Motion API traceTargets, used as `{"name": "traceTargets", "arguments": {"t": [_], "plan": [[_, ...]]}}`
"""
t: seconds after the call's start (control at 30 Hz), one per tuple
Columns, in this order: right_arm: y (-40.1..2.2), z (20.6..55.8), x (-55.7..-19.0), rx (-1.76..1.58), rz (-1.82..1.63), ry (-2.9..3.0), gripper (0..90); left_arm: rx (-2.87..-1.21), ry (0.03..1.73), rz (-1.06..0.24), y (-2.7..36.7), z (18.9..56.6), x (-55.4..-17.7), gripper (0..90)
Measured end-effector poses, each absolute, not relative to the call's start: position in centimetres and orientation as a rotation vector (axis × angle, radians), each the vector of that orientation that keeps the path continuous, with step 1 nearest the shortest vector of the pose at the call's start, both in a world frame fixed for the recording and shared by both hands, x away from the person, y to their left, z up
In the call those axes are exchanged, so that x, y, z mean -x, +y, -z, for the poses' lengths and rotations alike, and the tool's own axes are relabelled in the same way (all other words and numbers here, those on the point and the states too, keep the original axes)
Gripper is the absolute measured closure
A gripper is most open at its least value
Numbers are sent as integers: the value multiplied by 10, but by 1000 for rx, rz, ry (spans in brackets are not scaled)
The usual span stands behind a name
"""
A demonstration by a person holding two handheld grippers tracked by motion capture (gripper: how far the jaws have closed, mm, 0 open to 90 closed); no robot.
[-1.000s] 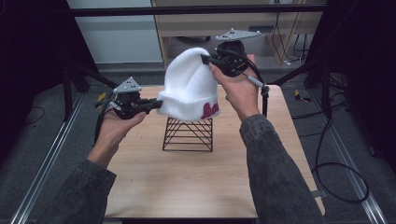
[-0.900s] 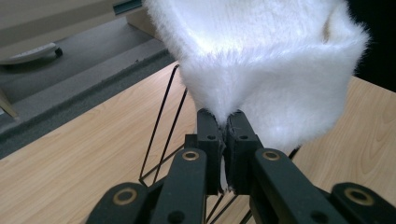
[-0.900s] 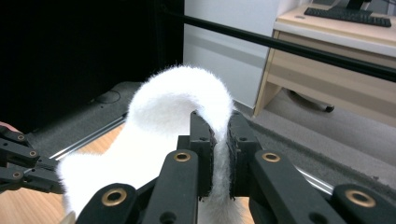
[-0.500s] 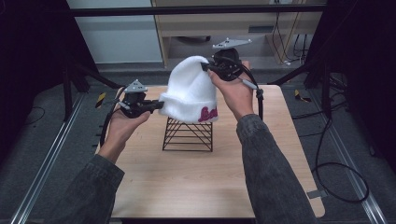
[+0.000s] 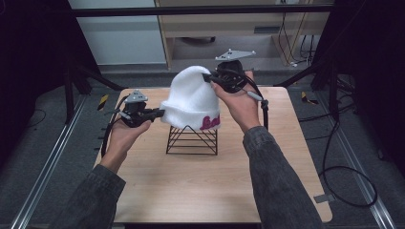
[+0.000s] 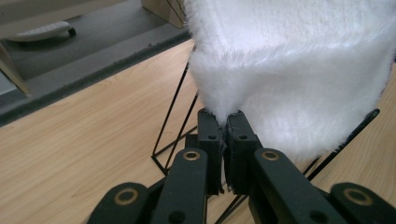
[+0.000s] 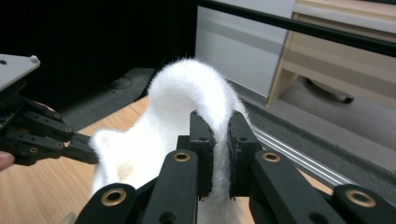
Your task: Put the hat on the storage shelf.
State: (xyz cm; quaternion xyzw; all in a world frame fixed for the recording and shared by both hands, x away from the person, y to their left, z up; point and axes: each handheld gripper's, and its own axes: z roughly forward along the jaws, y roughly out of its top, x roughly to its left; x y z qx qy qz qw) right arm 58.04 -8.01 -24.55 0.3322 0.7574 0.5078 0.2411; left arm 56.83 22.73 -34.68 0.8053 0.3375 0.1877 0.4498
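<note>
Lowering the hat onto the wire stand.
Left gripper and right gripper each pinch its fabric; next, seat it squarely, then release.

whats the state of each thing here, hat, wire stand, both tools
white beanie: held up by both tools, draped over the stand's peak, cuff not pulled down
black wire stand: upright on the table, top covered by the beanie
left tool: shut on the beanie's cuff edge
right tool: shut on the beanie's fabric higher up
</note>
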Motion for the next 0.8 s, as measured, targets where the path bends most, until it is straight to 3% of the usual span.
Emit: {"name": "traceTargets", "arguments": {"t": [0.5,0.8], "plan": [[-58,232,-569,-832,-1427,2084,835,-1935,824,-553,253,328,-544,864],[-77,239,-572,-886,-1372,2070,836,-1966,786,-524,232,334,-542,864]]}}
